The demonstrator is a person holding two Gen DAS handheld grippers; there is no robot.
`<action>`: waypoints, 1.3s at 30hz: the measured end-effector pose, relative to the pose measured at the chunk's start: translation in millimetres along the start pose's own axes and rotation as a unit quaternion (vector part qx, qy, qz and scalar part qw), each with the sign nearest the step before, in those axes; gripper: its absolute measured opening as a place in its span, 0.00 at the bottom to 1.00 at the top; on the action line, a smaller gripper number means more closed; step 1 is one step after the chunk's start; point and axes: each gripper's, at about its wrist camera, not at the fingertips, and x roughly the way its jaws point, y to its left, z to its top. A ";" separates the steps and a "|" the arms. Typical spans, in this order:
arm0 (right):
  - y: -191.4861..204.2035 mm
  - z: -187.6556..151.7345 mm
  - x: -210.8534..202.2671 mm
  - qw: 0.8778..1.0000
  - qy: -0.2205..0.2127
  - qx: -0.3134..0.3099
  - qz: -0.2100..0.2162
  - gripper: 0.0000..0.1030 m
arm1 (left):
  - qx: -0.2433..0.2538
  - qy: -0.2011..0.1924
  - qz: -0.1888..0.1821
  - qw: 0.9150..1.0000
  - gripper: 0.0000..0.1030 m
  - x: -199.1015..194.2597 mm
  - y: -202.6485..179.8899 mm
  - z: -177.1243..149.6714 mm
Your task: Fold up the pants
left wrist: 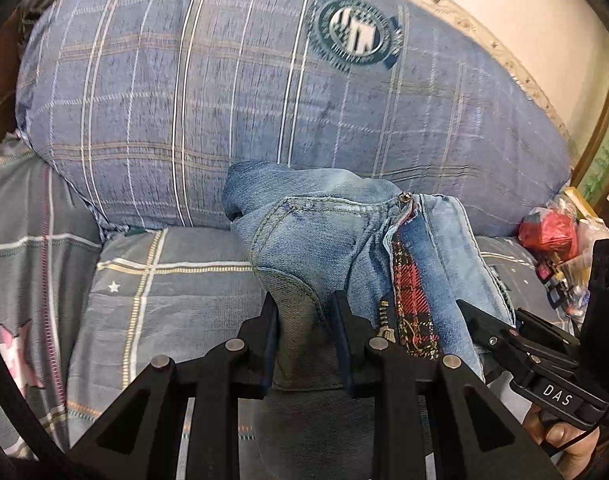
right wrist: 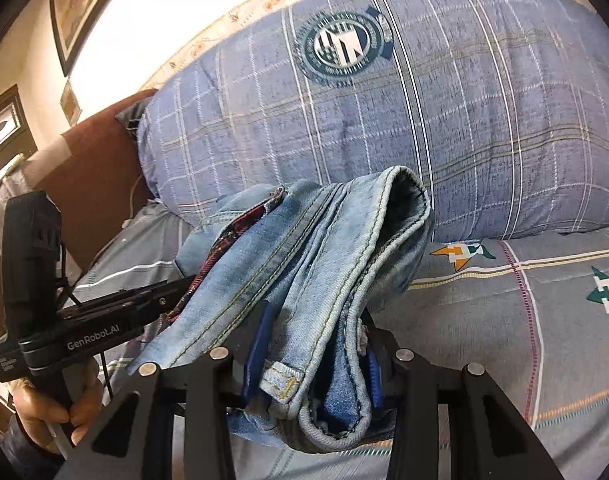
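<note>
Light blue jeans (left wrist: 324,232) with a red plaid lining and an open zipper hang bunched above the bed, held from both sides. My left gripper (left wrist: 304,304) is shut on a grey-blue fold of the denim near the pocket. In the left wrist view my right gripper (left wrist: 476,320) comes in from the right, beside the waistband. In the right wrist view my right gripper (right wrist: 316,340) is shut on a thick bundle of the jeans (right wrist: 304,264) with stitched seams and a belt loop. My left gripper (right wrist: 172,292) reaches in from the left, by the plaid lining.
A large blue plaid pillow (left wrist: 264,92) with a round green emblem lies just behind the jeans. A grey checked bedsheet (right wrist: 524,312) with star prints spreads underneath. Red and clear plastic bags (left wrist: 552,236) sit at the right edge. A brown headboard (right wrist: 100,152) and framed pictures stand at left.
</note>
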 end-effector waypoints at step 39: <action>-81.3 -24.2 88.5 0.993 0.093 0.017 -0.067 0.67 | 0.050 0.042 0.054 0.996 0.30 79.5 24.8 -49.8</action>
